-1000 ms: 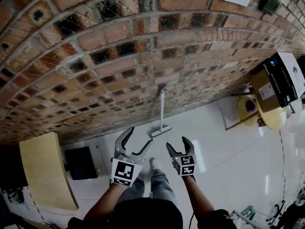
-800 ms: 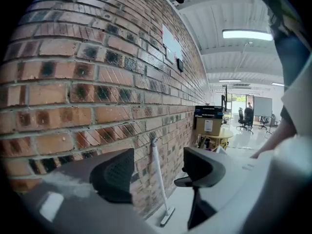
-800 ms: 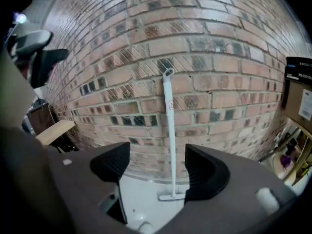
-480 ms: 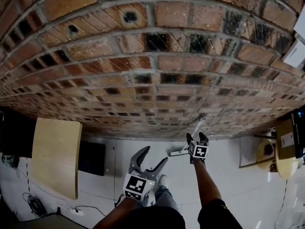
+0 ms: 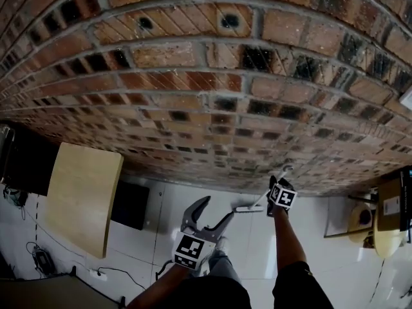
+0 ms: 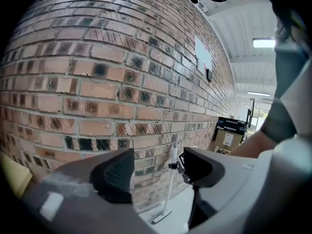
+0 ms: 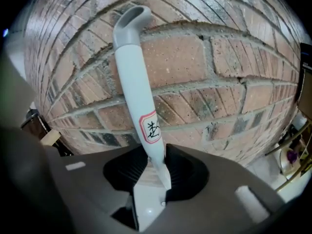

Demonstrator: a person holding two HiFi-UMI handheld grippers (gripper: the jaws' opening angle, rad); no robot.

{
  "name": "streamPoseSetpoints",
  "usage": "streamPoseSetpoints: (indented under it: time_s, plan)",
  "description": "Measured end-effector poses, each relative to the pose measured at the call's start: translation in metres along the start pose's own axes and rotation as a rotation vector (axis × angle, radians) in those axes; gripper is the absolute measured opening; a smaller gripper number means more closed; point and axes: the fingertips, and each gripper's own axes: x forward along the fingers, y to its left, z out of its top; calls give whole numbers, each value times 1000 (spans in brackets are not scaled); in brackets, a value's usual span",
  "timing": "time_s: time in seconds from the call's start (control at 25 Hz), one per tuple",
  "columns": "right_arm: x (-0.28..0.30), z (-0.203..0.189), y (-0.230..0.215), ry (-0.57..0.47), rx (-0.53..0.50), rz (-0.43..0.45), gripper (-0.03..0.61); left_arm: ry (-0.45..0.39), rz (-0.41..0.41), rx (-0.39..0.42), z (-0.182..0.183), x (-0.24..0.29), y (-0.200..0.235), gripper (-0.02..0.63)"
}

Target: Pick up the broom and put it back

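Note:
A white broom leans upright on the brick wall, its head (image 5: 248, 208) on the white floor and its hooked handle top (image 7: 132, 21) against the bricks. My right gripper (image 5: 278, 188) is stretched out to the handle (image 7: 139, 96). Its jaws have just been closing, and the pads now press on the handle from both sides (image 7: 156, 172). In the left gripper view the broom (image 6: 169, 191) shows between the jaws, far off, with the right gripper (image 6: 178, 165) on it. My left gripper (image 5: 217, 208) hangs back near my body, jaws apart and nothing between them (image 6: 156, 172).
The brick wall (image 5: 206, 95) fills the view ahead. A pale wooden board (image 5: 84, 198) and a black box (image 5: 129, 205) stand at the left. Cardboard boxes (image 6: 229, 130) and a round yellow table (image 5: 364, 224) are at the right.
My right gripper has reached forward from beside the left one to the broom handle and shut on it. The wall has come much closer in view. The left gripper has shifted only a little.

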Motion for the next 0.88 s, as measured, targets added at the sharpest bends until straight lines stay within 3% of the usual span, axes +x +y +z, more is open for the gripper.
streamPoseSetpoints:
  time_s: [0.4,0.6,0.88]
  plan:
    - [-92,-46,39,23,-64,-28,106,-48,-2,-43,-6,-18,22,319]
    - [-154,-16,83,-88,-217,-32,95,-88,2,-57,2,-36,29,319]
    - [-235,64,170,-332,-243,28,97,-205,7,-79,44,-61,45,319]
